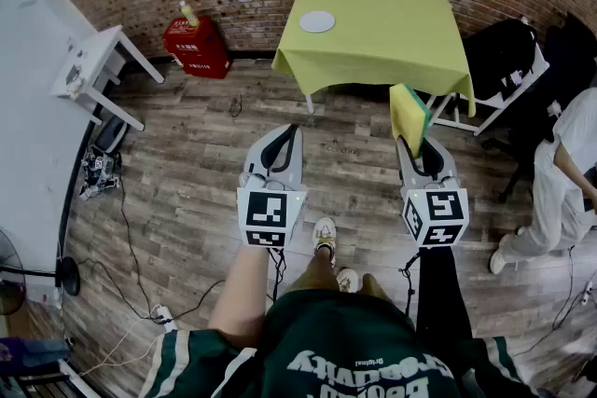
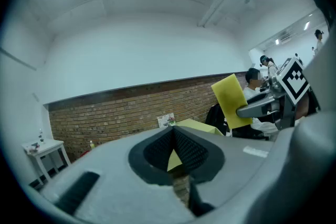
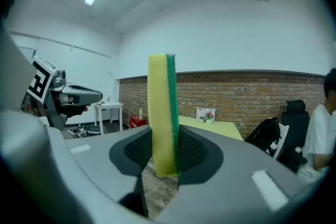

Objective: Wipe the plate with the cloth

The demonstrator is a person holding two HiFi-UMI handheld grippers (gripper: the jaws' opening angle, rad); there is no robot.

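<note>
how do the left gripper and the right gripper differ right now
The left gripper holds nothing; the right gripper is clamped on an upright yellow sponge with a green scouring face. The left gripper's jaws meet at their tips; the right gripper's jaws are kept apart by the sponge. Both are grey, over the wooden floor, short of the white plate.
</note>
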